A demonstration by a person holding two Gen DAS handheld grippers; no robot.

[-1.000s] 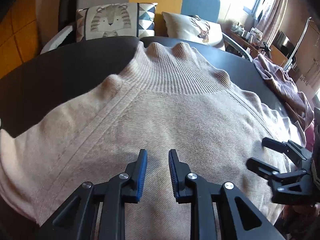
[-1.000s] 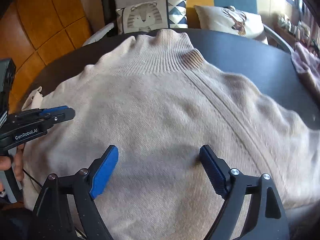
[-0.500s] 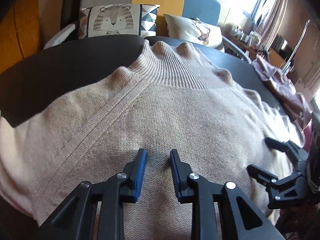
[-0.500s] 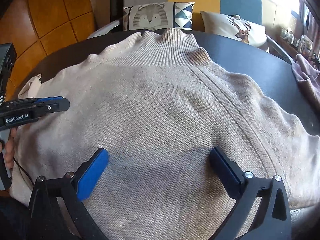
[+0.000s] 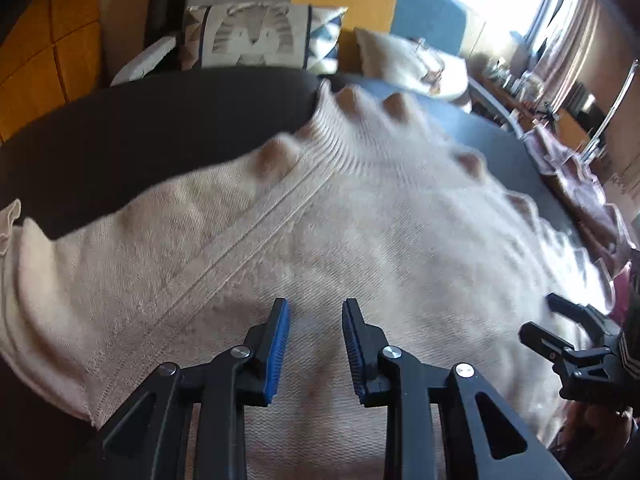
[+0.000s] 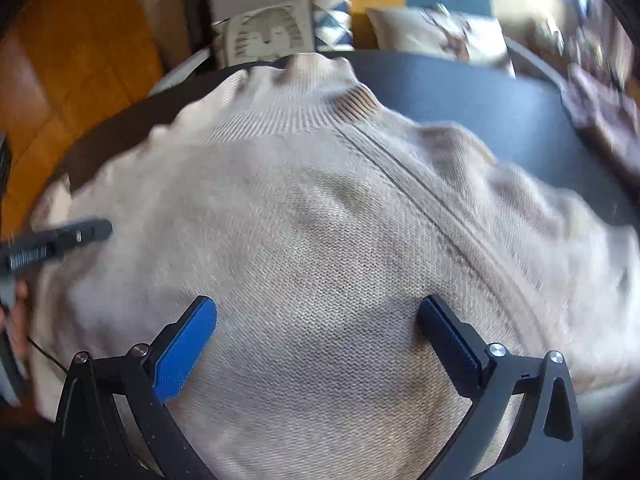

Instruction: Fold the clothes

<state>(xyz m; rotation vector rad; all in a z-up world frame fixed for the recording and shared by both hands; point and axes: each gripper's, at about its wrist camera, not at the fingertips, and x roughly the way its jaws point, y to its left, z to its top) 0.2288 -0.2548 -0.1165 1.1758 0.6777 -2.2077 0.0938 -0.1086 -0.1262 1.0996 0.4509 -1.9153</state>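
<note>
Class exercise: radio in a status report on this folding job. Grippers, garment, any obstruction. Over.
Left gripper open narrowly, right gripper open wide, both empty. Beige sweater spread on dark table, unfolded. Mauve garment at far edge, clear of sweater.

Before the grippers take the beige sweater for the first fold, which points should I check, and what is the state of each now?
1. Sweater lies spread on the dark table: ok.
2. Ribbed collar faces away from both grippers: ok.
3. Right gripper open wide enough to take fabric: ok.
4. Left gripper open, jaws only narrowly apart: ok.
5. Either gripper already holding fabric: not ok, nothing is between the jaws.
6. Near hem flat and free: cannot tell, it is hidden below both views.
7. Other clothing at the table's right edge clear of the sweater: cannot tell, blurred.
</note>
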